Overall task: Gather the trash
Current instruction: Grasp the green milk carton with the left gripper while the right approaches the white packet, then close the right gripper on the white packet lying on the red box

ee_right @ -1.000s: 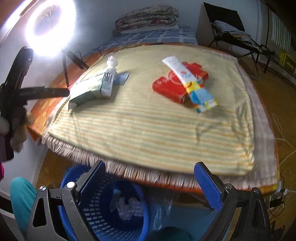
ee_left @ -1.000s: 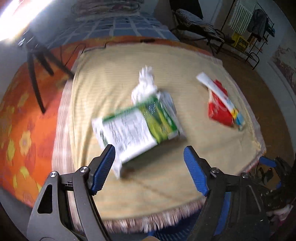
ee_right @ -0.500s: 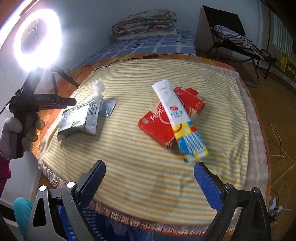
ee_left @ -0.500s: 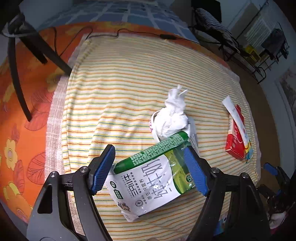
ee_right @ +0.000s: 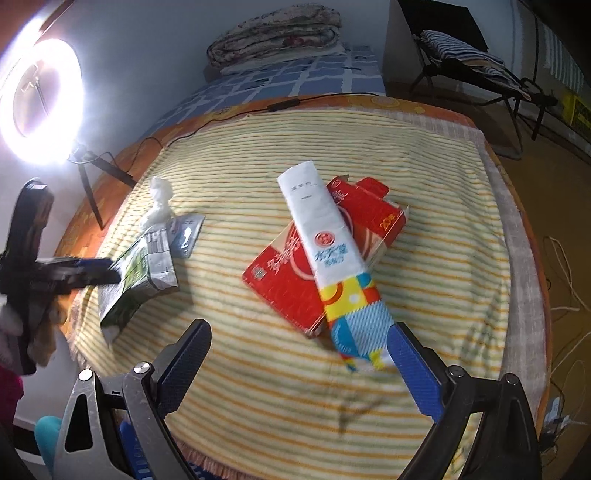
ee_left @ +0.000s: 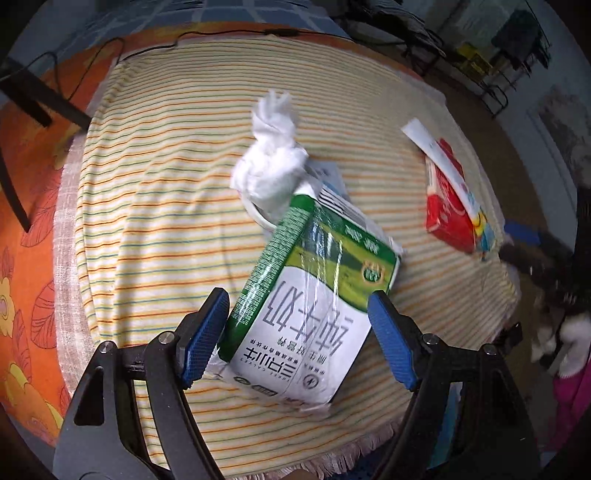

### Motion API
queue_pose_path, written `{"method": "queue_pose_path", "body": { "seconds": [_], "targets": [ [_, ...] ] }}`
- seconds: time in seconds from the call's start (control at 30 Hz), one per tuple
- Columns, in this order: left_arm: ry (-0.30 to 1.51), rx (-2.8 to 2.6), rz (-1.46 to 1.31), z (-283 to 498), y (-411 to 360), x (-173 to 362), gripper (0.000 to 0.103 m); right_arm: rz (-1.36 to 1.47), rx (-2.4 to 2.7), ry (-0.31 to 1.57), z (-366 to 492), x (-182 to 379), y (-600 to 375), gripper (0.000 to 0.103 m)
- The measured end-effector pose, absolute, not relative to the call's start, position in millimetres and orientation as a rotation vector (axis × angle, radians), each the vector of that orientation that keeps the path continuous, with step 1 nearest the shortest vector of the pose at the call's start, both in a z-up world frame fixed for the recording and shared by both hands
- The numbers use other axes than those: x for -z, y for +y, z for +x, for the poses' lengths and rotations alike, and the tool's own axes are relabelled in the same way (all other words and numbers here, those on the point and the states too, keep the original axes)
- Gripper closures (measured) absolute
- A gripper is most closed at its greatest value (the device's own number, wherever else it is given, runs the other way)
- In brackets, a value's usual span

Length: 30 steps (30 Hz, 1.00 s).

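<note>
We note the left tool (ee_left: 295, 325) angled steeply down over the striped cloth (ee_left: 159, 206) on the surface, blue pads spread wide; the green-and-white milk carton (ee_left: 306, 314) lies flattened between them, left pad (ee_left: 205, 332) just beside the carton's green edge, right pad (ee_left: 389, 341) near its other side, and we cannot tell whether either pad touches it; nothing is gripped; behind the carton, a wad of white tissue (ee_left: 271, 166) rests against its far end, with a small printed wrapper (ee_left: 330, 177) peeking out beside it; further right, near the cloth's edge, a red box (ee_left: 445, 206) with a long white tube box (ee_left: 439, 162) laid across it

From the right wrist view, going left to right: a lit ring light (ee_right: 40, 99) at far left; below it the left tool seen side-on, its dark fingers (ee_right: 92, 273) reaching the carton (ee_right: 140, 280); tissue (ee_right: 159, 203) and wrapper (ee_right: 186, 234) just behind; mid-surface, the red box (ee_right: 291, 277) with the white tube box (ee_right: 325, 251) lying diagonally on top, its coloured end nearest us; the right tool (ee_right: 299, 365) hovers above the cloth short of that pair, pads wide apart, empty; a folded blanket (ee_right: 273, 33) on the bed beyond, a folding chair (ee_right: 472, 66) at far right
</note>
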<state>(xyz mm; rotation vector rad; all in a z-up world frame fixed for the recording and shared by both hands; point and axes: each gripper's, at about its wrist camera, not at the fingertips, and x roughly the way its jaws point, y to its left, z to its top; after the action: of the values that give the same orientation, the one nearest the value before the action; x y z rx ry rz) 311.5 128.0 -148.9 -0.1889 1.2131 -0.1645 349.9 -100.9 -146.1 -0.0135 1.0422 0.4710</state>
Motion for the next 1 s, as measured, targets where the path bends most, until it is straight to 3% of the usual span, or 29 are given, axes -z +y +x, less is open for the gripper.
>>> {"method": "queue_pose_path", "body": {
  "seconds": [0.23,0.63,0.83,1.0],
  "targets": [
    [1.250,0.145,-0.022,316,92,155,0.015,-0.050,-0.431,1.054,384,149,-97,0.012],
    [1.246,0.088,0.041,335,66,170,0.014,-0.074,-0.412,1.115,415,162,-79,0.023],
    [1.221,0.099,0.017,325,78,171,0.015,-0.070,-0.394,1.136,419,168,-81,0.038],
    [1.197,0.094,0.025,315,85,167,0.016,-0.060,-0.397,1.132,417,165,-84,0.061]
  ]
}}
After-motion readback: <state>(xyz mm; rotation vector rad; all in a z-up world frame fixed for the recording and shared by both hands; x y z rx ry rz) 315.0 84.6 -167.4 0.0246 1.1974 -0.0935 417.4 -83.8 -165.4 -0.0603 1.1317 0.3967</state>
